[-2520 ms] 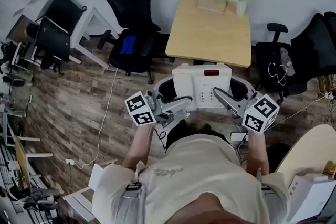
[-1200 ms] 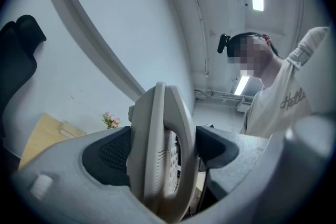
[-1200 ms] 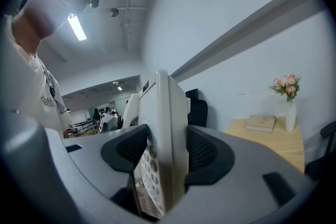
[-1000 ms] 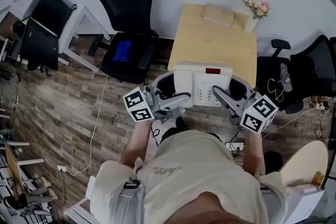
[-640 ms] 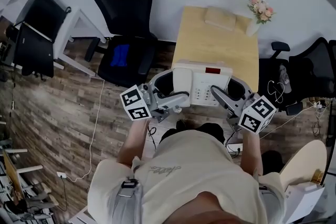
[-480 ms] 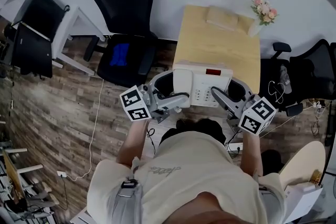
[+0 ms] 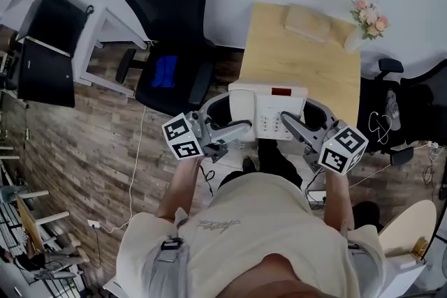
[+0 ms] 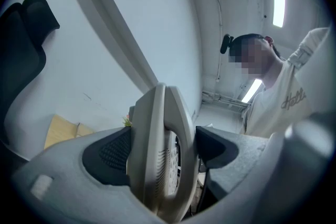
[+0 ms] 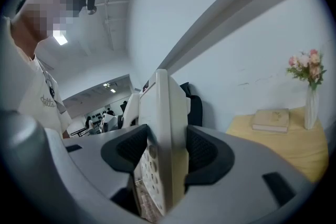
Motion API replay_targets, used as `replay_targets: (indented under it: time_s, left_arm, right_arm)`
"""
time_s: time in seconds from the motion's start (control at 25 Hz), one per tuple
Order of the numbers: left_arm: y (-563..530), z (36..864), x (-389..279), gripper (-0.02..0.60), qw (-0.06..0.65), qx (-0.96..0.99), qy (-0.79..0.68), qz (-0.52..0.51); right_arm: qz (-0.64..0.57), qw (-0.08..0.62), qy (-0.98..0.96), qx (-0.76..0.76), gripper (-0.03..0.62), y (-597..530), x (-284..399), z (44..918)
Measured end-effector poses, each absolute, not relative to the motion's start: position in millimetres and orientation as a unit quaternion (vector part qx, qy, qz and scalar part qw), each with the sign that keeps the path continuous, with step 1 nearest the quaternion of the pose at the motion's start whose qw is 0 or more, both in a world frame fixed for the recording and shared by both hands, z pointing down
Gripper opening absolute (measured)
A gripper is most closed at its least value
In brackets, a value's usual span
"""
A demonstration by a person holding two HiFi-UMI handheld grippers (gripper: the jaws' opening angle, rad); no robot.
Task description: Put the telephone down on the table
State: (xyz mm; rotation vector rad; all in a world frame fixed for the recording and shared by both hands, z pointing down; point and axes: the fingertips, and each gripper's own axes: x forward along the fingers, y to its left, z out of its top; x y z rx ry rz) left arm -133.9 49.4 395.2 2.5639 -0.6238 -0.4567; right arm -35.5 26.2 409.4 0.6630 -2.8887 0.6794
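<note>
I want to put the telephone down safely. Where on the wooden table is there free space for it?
The table is bare over its whole near and middle part, from the edge beside the telephone up to the book. Only the far edge is occupied: the book lies there, and the vase of flowers stands in the far right corner.

telephone (image 7: 266, 109) white | table (image 7: 300, 59) pale wood | chair (image 7: 167, 3) black | flowers (image 7: 369, 12) pink

White telephone (image 7: 267, 114) aloft, level, just before the wooden table (image 7: 300, 59).
</note>
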Motion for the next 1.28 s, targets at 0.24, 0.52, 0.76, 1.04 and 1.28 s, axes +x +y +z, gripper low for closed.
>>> replay_targets:
  time_s: [0.24,0.52,0.76,1.04,1.28]
  left_arm:
    - [-27.2,390.3,-130.0,0.376,0.220,0.931,-0.251,-0.147]
    - [-105.0,383.3,-102.3,0.376,0.214,0.935,-0.248,-0.133]
    - [-154.3,380.4,-76.4,0.376,0.219,0.938,-0.234,-0.135]
    - [-187.1,396.1,-76.7,0.376,0.245,0.935,-0.217,-0.134]
    - [-192.5,411.9,-77.1,0.376,0.262,0.936,-0.192,-0.133]
  right_arm:
    - [0.227,0.033,-0.954,0.195,0.221,-54.6,-32.6,409.8]
    - [0.222,0.020,-0.955,0.198,0.221,-131.9,-5.2,402.9]
    - [0.225,0.006,-0.951,0.213,0.221,-177.3,20.9,401.5]
    - [0.249,0.020,-0.940,0.235,0.221,-205.2,22.7,416.0]
    - [0.257,0.033,-0.930,0.262,0.221,-205.9,23.1,429.6]
